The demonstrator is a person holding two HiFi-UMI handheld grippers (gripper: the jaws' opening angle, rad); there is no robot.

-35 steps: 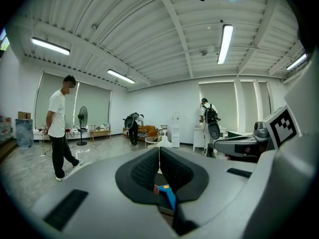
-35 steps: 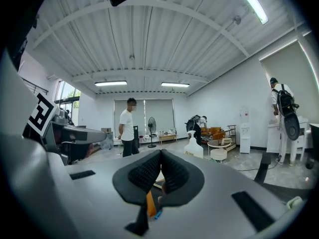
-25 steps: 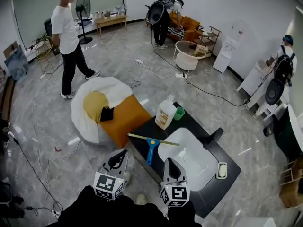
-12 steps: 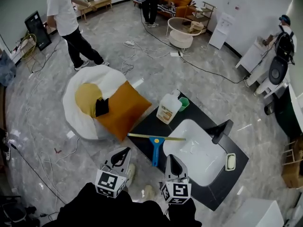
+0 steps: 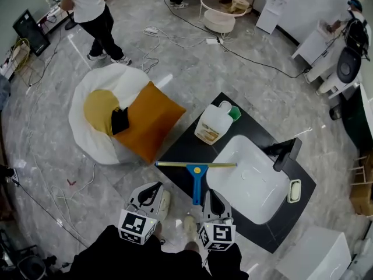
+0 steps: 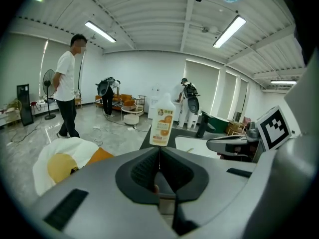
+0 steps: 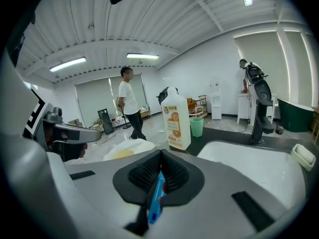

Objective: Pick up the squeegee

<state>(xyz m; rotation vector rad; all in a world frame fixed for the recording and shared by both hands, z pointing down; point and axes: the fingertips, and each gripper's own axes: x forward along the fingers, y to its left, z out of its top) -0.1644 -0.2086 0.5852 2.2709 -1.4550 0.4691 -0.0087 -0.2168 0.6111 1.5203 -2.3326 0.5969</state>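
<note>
Closing in, the left tongs [image 5: 157, 186] and right tongs [image 5: 211, 195] sit lower and nearer the desk [image 5: 186, 147] than a second ago. The squeegee [image 5: 196, 182] lies at the desk's near edge, its blue handle just beside the right tongs. Both tongs are closed and empty, so I judge that opening comes next. Counted: one squeegee, one bottle [image 5: 213, 124], one green cup [image 5: 234, 113], one sink [image 5: 250, 179].
</note>
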